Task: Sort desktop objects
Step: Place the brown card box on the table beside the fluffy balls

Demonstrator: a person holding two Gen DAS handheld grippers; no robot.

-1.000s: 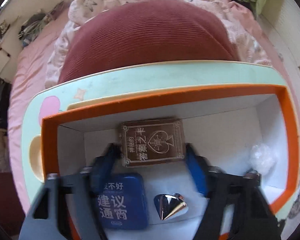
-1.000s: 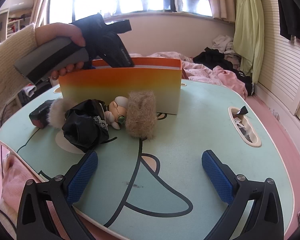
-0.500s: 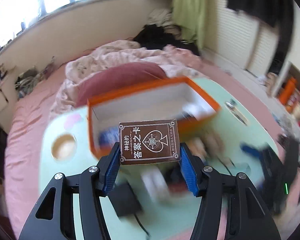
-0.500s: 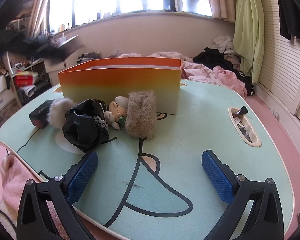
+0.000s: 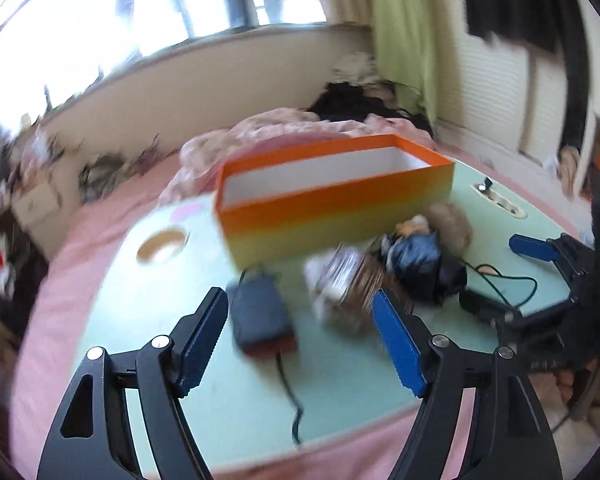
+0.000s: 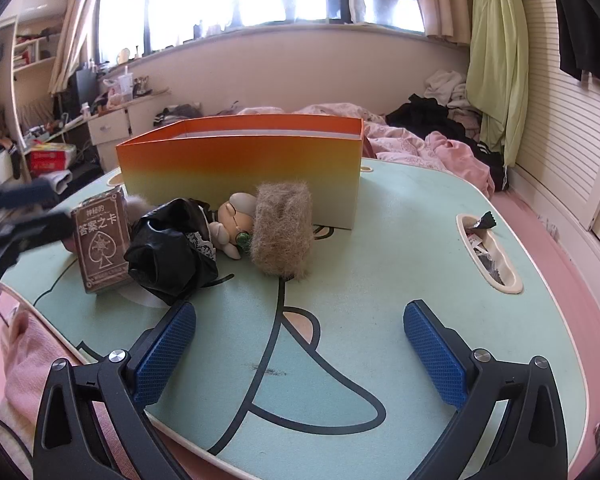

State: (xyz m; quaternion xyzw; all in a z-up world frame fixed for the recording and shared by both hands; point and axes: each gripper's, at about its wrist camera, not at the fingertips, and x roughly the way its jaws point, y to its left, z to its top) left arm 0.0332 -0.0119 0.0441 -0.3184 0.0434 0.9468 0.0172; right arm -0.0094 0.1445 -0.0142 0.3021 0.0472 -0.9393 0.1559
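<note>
Orange box (image 6: 240, 168) taken as landmark: open-topped, standing toward the far side of the mint table (image 6: 380, 280), presumably the bin for sorting. Card deck (image 6: 102, 240) standing just in front of the box's left end, tilted, touching the black crumpled bundle (image 6: 172, 252); outside the box, loose on the table. Doll (image 6: 232, 224) and furry tan block (image 6: 282, 232) lying directly before the box's front wall, touching each other. Black power adapter (image 5: 260, 312) with cable lying nearer than the box's left corner. Left gripper (image 5: 300, 332) heavily blurred, fingers spread wide with nothing between them, deck just beyond the right fingertip. Right gripper (image 6: 300, 348) low over bare table, well in front of the box, fingers apart, empty, probably idling clear of the working area. Box interior not visible from either view.
</note>
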